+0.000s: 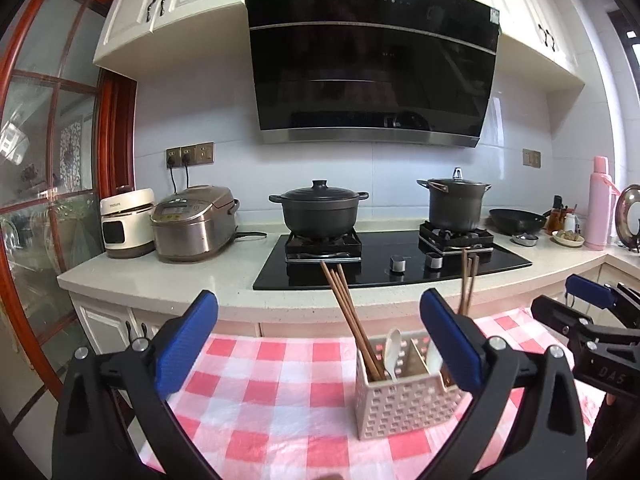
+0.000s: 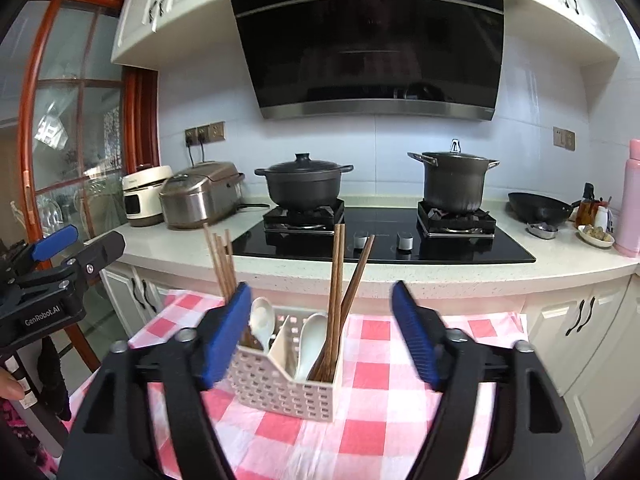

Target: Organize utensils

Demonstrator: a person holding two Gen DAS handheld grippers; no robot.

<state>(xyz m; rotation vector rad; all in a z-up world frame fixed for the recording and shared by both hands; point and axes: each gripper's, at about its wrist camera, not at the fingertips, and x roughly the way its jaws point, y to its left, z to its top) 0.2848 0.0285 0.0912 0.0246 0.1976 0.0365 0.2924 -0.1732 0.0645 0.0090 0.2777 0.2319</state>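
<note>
A white perforated utensil basket [image 1: 404, 408] [image 2: 280, 388] stands on the pink checked cloth [image 1: 260, 400] [image 2: 380, 400]. It holds brown chopsticks [image 1: 348, 316] [image 2: 222, 264], two white spoons [image 1: 392, 350] [image 2: 262, 320] and dark wooden utensils [image 2: 340, 292] in separate compartments. My left gripper [image 1: 320, 344] is open and empty, with the basket just ahead near its right finger. My right gripper [image 2: 320, 336] is open and empty, with the basket between and ahead of its fingers. Each gripper shows at the edge of the other's view [image 1: 592, 312] [image 2: 60, 256].
A counter [image 1: 160, 280] runs behind the cloth with a black hob [image 1: 392, 256], two dark pots [image 1: 318, 210] [image 1: 456, 204], two rice cookers [image 1: 192, 224], a wok [image 1: 516, 220] and a pink flask [image 1: 598, 204]. A range hood [image 1: 372, 60] hangs above. A glass door [image 1: 40, 160] is at left.
</note>
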